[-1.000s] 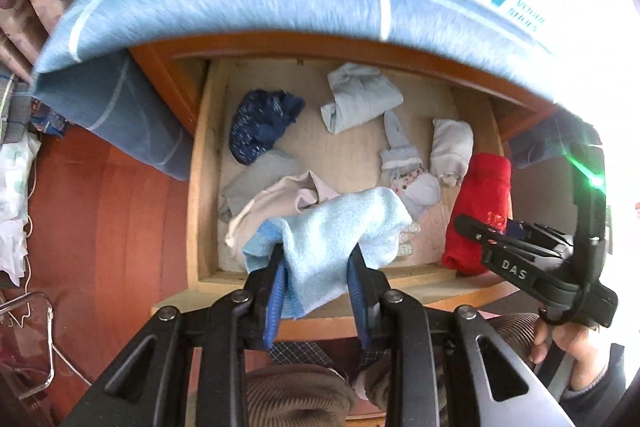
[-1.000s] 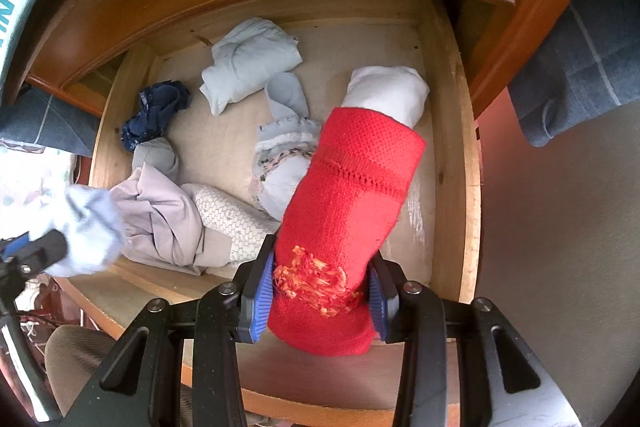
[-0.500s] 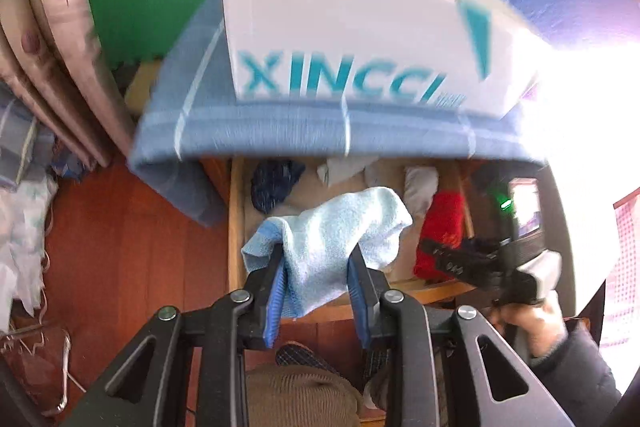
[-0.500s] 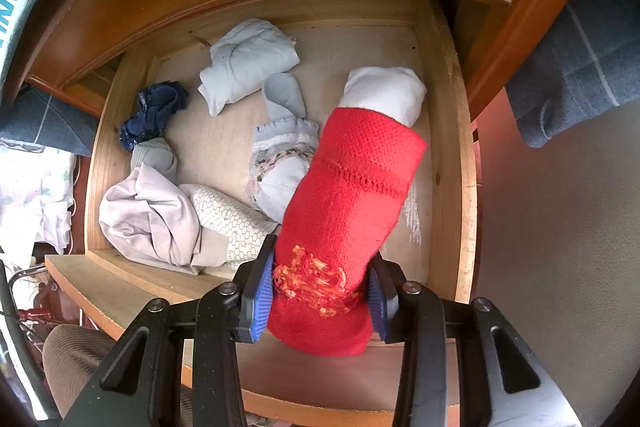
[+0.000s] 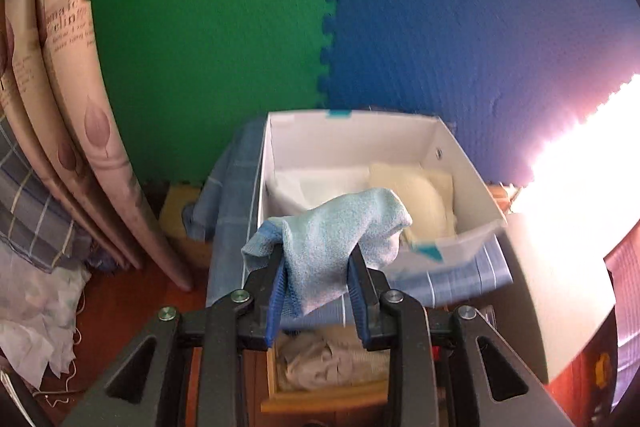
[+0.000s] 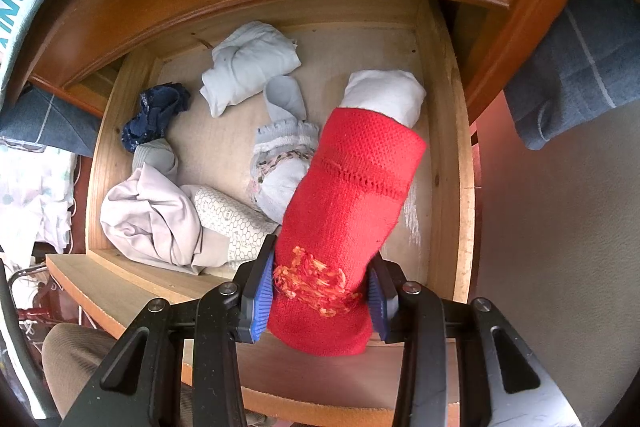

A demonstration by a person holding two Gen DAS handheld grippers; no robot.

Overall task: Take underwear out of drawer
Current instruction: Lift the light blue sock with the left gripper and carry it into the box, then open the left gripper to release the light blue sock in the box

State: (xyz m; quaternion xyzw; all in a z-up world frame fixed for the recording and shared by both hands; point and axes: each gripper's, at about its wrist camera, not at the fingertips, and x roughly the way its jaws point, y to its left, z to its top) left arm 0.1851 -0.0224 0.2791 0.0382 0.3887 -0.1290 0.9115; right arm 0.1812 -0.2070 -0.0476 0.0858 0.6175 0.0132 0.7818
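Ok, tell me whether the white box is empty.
Not empty: the white box holds a cream folded cloth and white fabric.

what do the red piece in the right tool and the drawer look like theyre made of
Red piece: looks like knitted yarn, with visible stitch rows and a frayed orange patch; matte. Drawer: pale unfinished wood sides with a plywood-like bottom, showing grain and scuffs.

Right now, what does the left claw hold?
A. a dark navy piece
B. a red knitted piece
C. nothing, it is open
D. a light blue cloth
D: in the left wrist view the left claw is shut on a light blue cloth, in front of the white box; the red piece is in the right claw.
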